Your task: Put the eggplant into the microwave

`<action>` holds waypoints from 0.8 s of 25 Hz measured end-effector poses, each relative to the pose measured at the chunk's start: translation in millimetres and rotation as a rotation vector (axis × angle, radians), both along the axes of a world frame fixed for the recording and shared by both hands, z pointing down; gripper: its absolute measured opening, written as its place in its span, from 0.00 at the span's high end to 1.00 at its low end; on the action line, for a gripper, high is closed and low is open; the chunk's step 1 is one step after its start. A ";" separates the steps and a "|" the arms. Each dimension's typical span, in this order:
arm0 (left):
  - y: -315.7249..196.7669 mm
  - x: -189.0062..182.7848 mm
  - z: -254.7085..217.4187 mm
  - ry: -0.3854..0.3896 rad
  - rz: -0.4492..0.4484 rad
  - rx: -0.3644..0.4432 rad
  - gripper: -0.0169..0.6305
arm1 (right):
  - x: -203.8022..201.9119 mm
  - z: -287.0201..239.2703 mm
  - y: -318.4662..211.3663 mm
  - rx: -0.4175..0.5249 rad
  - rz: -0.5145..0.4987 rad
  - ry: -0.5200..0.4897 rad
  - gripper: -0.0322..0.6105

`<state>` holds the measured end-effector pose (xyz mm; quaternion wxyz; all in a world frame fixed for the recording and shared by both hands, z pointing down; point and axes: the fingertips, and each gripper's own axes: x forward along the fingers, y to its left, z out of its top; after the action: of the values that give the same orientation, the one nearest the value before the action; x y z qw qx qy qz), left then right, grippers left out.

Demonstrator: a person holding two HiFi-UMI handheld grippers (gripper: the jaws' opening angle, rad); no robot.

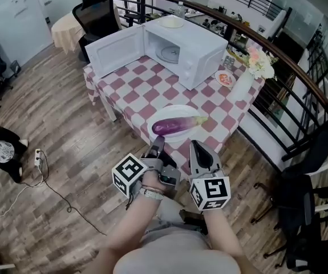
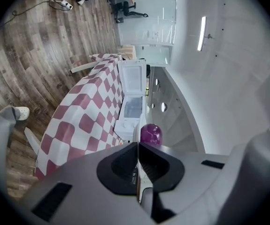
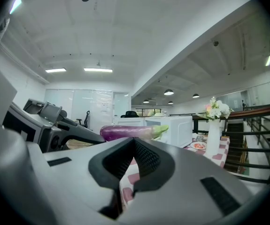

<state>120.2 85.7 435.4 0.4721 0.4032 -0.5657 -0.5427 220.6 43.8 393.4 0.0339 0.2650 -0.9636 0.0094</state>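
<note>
1. Eggplant (image 1: 174, 125), purple with a green stem end, lies on a white plate (image 1: 169, 108) near the front edge of the checked table (image 1: 135, 90) in the head view. The microwave (image 1: 201, 53) stands at the far end, well apart from the eggplant, with its door (image 1: 115, 51) swung wide. The left gripper (image 1: 160, 140) has its tip just beside the purple end. The right gripper (image 1: 197, 147) is near the plate's edge.
2. Left gripper view: the jaws are pressed together with nothing between them. The eggplant's rounded end (image 2: 150, 133) shows just past their tips, and the open microwave (image 2: 131, 108) is beyond it.
3. Right gripper view: the jaws meet, empty. The eggplant (image 3: 127, 132) lies crosswise just ahead of them, with the microwave (image 3: 172, 128) behind it and a vase of flowers (image 3: 213, 137) to the right.
</note>
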 end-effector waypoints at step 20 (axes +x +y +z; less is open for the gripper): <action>-64.9 -123.0 16.6 0.004 0.037 -0.054 0.95 | -125.5 12.2 -75.5 -0.054 0.040 -0.043 0.91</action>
<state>-2.8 20.8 452.0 0.4939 0.3995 -0.5718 -0.5191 95.1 -31.7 405.7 0.0199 0.2830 -0.9580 0.0417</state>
